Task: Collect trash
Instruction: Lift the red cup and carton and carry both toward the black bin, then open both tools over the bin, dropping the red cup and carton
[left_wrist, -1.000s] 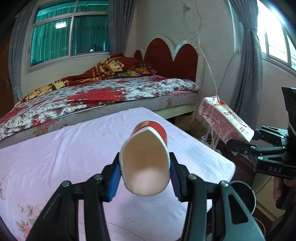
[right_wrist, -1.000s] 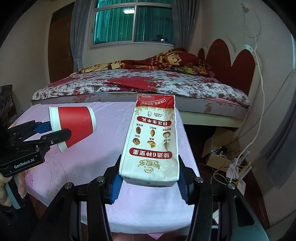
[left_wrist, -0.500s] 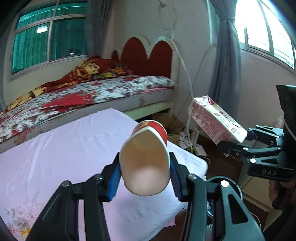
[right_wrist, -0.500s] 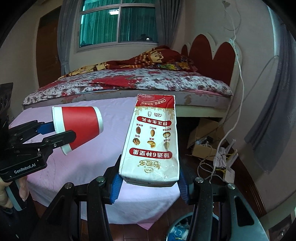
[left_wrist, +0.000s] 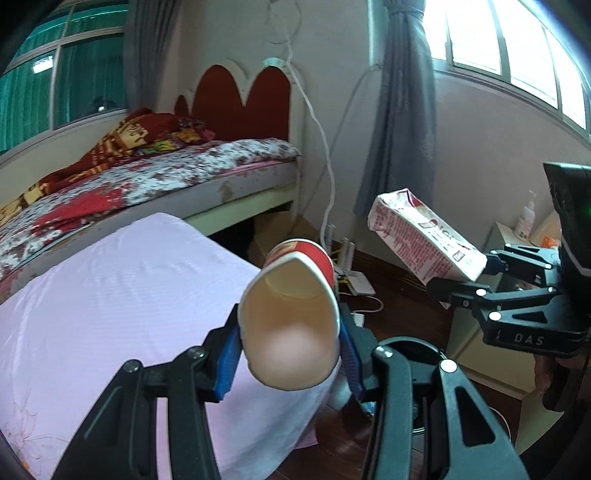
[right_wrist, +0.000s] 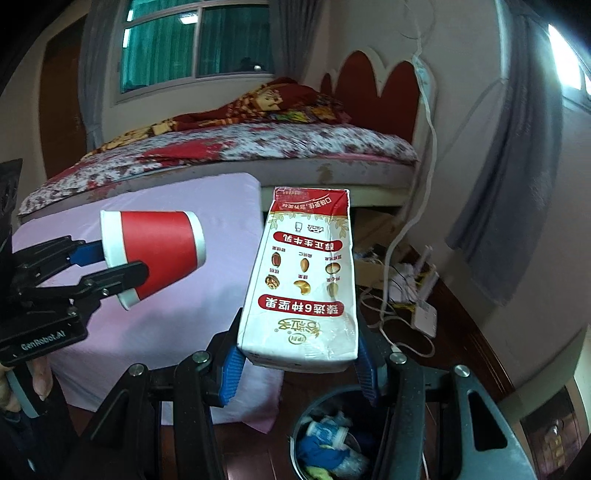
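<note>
Red paper cup (right_wrist: 153, 254) sideways, mouth toward left claw (left_wrist: 290, 352), pinched; right claw (right_wrist: 299, 363) clamps milk carton (right_wrist: 303, 280) lengthwise, top forward.

The left gripper (left_wrist: 290, 363) squeezes a red cup (left_wrist: 295, 321) tight; the right gripper (right_wrist: 297, 373) squeezes a carton (right_wrist: 301, 280) tight, both held up side by side

This is a home bedroom: a bed (right_wrist: 258, 147) with a floral cover, a red headboard (right_wrist: 384, 92), grey curtains (left_wrist: 400, 110) and windows (right_wrist: 195, 40).
</note>
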